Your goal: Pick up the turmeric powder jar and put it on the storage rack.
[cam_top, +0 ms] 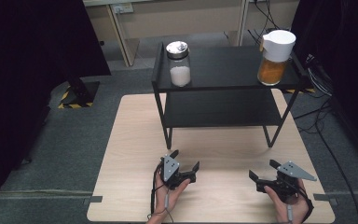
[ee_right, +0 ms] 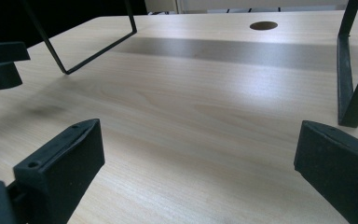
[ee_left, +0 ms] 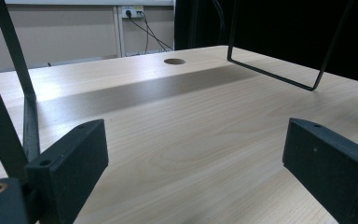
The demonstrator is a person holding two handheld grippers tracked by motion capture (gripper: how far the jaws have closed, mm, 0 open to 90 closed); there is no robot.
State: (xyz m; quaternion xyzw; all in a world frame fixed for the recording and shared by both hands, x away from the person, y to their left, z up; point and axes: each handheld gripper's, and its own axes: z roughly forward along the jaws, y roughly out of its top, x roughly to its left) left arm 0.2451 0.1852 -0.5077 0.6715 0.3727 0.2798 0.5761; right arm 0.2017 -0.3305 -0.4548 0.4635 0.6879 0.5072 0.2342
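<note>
A black two-tier rack stands on the far half of a light wooden table. On its top shelf, a glass jar of white powder with a metal lid is at the left. A jar of orange contents with a white lid is at the right. My left gripper is held low over the table's near side, open, with nothing between its jaws. My right gripper is level with it to the right, also open and empty. Both point toward the rack.
The rack's thin legs and thicker legs rest on the table ahead of the grippers. A round hole is in the tabletop under the rack. Grey floor, cables and dark curtains surround the table.
</note>
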